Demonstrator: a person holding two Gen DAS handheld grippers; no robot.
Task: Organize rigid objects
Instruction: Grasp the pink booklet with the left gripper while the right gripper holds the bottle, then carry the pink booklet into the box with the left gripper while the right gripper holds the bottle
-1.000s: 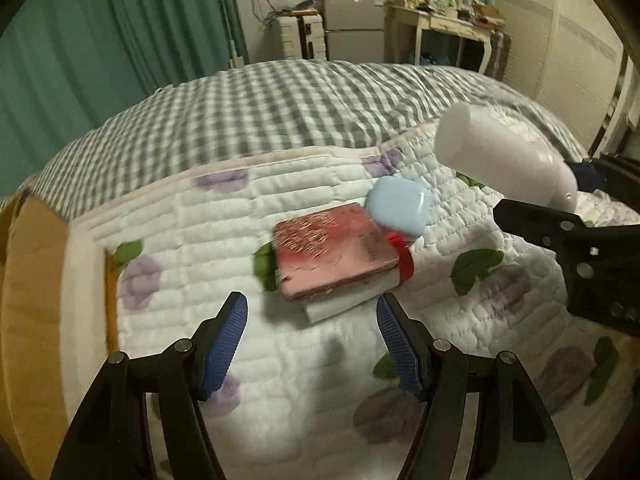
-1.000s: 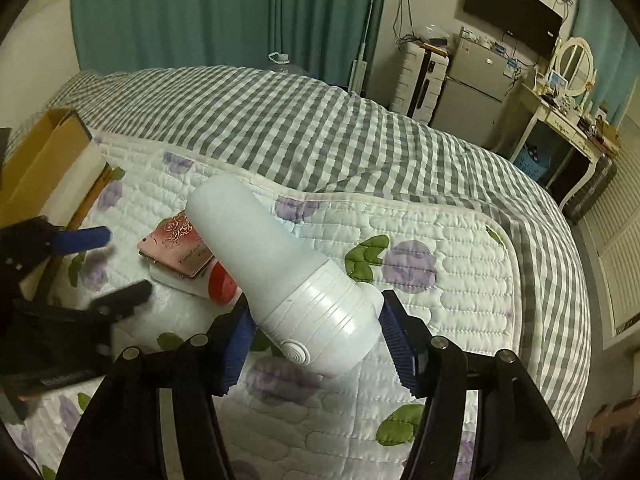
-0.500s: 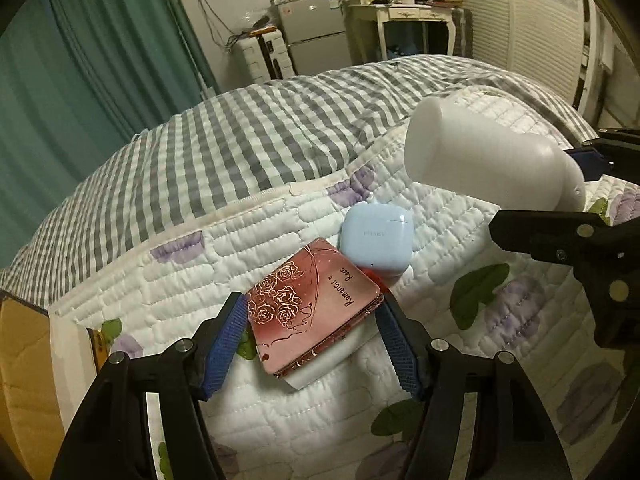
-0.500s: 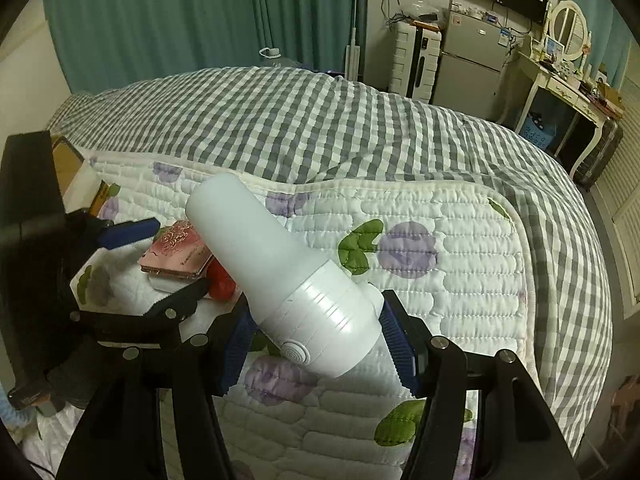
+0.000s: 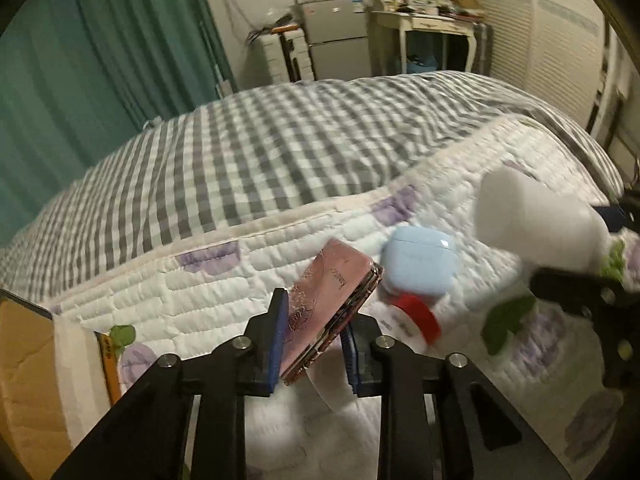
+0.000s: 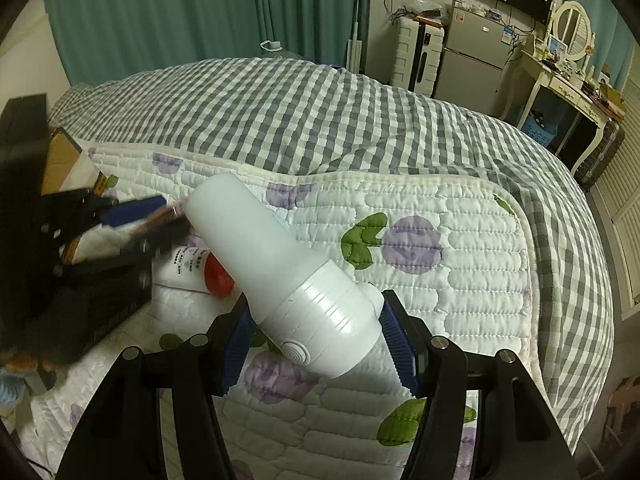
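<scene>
My left gripper (image 5: 314, 338) is shut on a flat pink rose-patterned case (image 5: 332, 308) and holds it tilted on edge above the quilt. Beside it lie a light blue earbud case (image 5: 420, 266) and a white tube with a red cap (image 5: 412, 318). My right gripper (image 6: 318, 346) is shut on a large white bottle-shaped device (image 6: 280, 272), which also shows blurred at the right of the left wrist view (image 5: 536, 220). The left gripper (image 6: 132, 216) shows blurred in the right wrist view, with the tube (image 6: 200, 270) below it.
A cardboard box with white foam lining (image 5: 36, 372) sits at the left edge of the white floral quilt (image 5: 224, 292) on a grey checked bedspread (image 5: 280, 152). Green curtains, a fridge and a dressing table stand beyond the bed.
My left gripper closed on the pink case and lifted it, tilting it on edge off the tube. The right gripper kept holding the white device nearly still.
</scene>
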